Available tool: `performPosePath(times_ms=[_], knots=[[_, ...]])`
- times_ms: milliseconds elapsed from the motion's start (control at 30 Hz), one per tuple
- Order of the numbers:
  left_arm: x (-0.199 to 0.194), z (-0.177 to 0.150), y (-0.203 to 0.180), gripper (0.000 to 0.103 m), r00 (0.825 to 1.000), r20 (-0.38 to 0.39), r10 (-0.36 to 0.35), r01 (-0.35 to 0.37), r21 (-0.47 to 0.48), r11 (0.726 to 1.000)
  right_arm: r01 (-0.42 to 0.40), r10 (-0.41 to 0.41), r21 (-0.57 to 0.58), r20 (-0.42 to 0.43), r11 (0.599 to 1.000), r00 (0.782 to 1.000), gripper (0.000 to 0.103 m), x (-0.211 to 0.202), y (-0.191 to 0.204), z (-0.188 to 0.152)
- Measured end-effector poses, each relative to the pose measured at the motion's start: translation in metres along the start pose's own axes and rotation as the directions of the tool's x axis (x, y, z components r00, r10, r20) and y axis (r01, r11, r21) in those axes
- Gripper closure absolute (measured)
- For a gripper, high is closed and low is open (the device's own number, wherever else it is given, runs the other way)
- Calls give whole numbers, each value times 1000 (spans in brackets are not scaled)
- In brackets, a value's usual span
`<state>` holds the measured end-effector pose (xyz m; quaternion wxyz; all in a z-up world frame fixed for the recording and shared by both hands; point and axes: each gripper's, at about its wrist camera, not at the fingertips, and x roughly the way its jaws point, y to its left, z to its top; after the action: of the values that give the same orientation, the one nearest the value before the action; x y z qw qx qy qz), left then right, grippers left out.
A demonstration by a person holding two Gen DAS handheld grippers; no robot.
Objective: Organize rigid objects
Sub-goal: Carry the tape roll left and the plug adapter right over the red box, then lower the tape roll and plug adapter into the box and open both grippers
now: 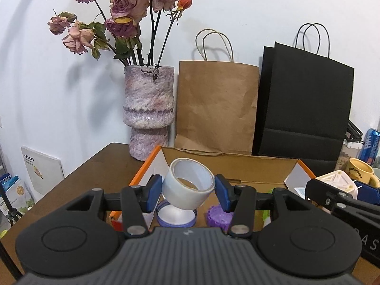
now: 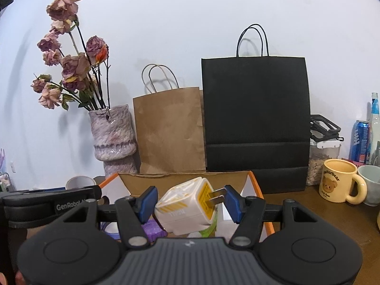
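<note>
Cardboard box [image 1: 234, 160] open on top; vase [image 1: 149, 111], paper bags [image 1: 217, 106] crowd behind it.

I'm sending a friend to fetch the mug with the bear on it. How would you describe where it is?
Find the tall black paper bag standing against the wall. On the brown table just right of it sits the cream-yellow mug. It has a cartoon bear printed on its side, unlike the plain pale cup beside it.

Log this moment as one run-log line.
left gripper: shut on tape roll | right gripper: shut on plug adapter | both held over cardboard box | nothing released yet
</note>
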<state>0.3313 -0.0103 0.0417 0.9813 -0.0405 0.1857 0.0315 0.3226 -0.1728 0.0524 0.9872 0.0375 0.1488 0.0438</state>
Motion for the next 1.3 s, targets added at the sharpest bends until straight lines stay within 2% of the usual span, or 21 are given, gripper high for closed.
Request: performPosePath(times_ms=[533,1000,1033,1067,1100,1133,1167,1200,1300], knots=[[50,12,-3,53,1000,-4,9,-9,29,1000,-10,9,-38,-15,999,1000,43,54,-2,8],[80,12,-3,51,999,-34,32,-30,69,997,-12,6,-79,-76,997,997,43,85,-7,4],[80,12,-3,47,999,-35,33,-30,70,997,-15,8,-72,-86,997,996,44,86,-8,4],[80,12,-3,36,999,-37,32,-30,69,997,-14,8,-63,-91,998,996,44,86,-10,4],[80,12,-3,29,999,-35,34,-32,69,997,-10,5,-58,-93,998,996,38,85,-11,4],[79,12,-3,17,999,-27,39,-37,69,997,-9,3,-56,-99,998,995,33,85,-12,5],[77,12,-3,6,999,-16,46,-44,70,997,-9,4,-55,-103,998,995,21,85,-13,5],[76,13,-3,1,999,-8,48,-48,71,996,-6,1,-55,-101,998,995,11,84,-14,4],[74,14,-2,0,999,0,46,-46,64,997,10,-15,-56,-88,998,996,0,82,-16,4]])
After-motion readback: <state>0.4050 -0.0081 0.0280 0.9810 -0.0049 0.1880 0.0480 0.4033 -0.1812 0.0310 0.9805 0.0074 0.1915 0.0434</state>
